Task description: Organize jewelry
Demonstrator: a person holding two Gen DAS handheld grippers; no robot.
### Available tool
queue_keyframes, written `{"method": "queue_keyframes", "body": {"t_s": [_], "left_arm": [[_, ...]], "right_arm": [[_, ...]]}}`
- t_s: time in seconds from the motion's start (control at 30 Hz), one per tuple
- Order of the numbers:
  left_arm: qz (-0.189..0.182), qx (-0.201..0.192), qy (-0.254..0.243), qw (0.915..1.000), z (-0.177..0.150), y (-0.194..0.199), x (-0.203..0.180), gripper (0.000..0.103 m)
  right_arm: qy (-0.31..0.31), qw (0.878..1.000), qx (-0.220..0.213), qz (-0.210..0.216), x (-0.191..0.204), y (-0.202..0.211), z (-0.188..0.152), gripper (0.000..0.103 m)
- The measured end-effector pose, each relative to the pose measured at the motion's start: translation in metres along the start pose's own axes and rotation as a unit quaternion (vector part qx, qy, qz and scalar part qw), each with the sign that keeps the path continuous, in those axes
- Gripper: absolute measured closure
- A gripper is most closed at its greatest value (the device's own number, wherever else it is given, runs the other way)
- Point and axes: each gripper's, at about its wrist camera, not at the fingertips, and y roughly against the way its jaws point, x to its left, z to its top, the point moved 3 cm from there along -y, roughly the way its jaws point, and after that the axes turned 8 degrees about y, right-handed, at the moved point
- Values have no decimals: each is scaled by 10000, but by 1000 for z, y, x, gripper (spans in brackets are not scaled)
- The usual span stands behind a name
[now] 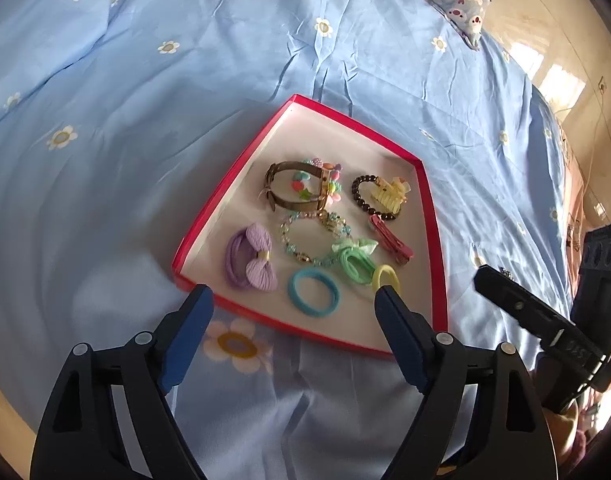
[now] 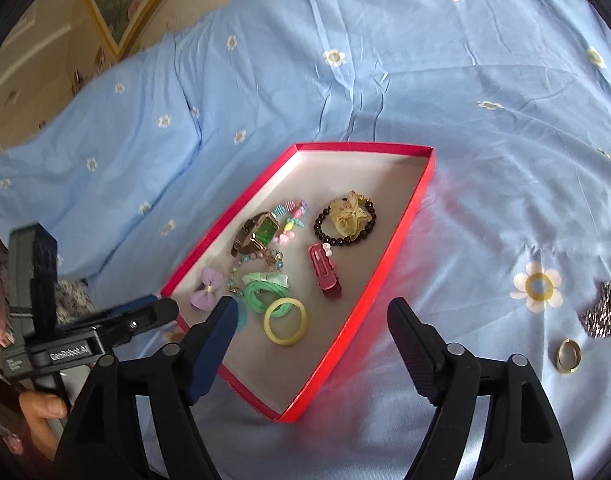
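**Tray nearly filled, two pieces left out on the bedspread**

Jewelry and hair accessories lie gathered in a red-rimmed tray (image 1: 233,172) on a blue flowered bedspread (image 1: 145,80), seen from the left wrist. The left gripper (image 1: 293,294) hangs above the tray's near edge, its fingers spread wide and holding nothing. Inside lie a watch (image 1: 293,188), a dark bead bracelet (image 1: 361,196), a yellow claw clip (image 1: 389,196), a red hair clip (image 1: 389,240), a purple bow tie (image 1: 253,258), a blue hair tie (image 1: 313,292), green ties (image 1: 353,264) and a yellow hair tie (image 1: 385,278). The right gripper (image 1: 485,278) shows at the right edge.

From the right wrist, the right gripper (image 2: 313,312) hovers over the tray's (image 2: 409,216) near right rim, fingers likewise parted and empty. Well apart from the tray, on the cloth to the right, sit a gold ring (image 2: 568,355) and, just beyond it, a sparkly silver ornament (image 2: 603,316).

The ring looks light, rigid and smooth, so likely to slip; a pinch across its band, pressing slightly into the soft bedding, seems the surest hold. The ornament appears textured and easier to grip at its edges, though its make cannot be told.
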Motion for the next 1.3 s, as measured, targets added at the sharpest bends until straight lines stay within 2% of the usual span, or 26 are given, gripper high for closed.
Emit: {"method": "queue_keyframes", "body": {"t_s": [0.1,0.33,0.47,0.57,0.77,0.87,1.0,1.13,1.3], "left_arm": [[10,-82,77,9999,-6,6,2,18],[404,-517,79,9978,-19,30,4,9],[591,-778,-341,9946,-28,48,-8,3],[700,-900,-738,9907,-29,62,-21,0],[923,-1133,-1400,9793,-19,85,-47,0],[1138,-1310,-1491,9735,-17,87,-49,0],[1198,-1179,-1264,9776,-26,74,-38,0],[1312,-1012,-1149,9795,-41,58,-31,0],[1431,-1033,-1154,9775,-54,52,-27,0]], "right_arm": [[-61,9997,-194,94,-1,8,-4,16],[5,9988,-462,180,6,31,-13,15],[286,9979,-570,110,15,48,-14,9],[666,9963,-525,-109,25,62,-9,2],[1305,9898,-481,-316,46,97,17,0],[1482,9865,-554,-420,56,109,25,0],[1428,9862,-694,-472,56,103,12,0],[1258,9899,-472,-455,48,73,-15,0],[1165,9912,-212,-596,37,49,-39,0]]}}
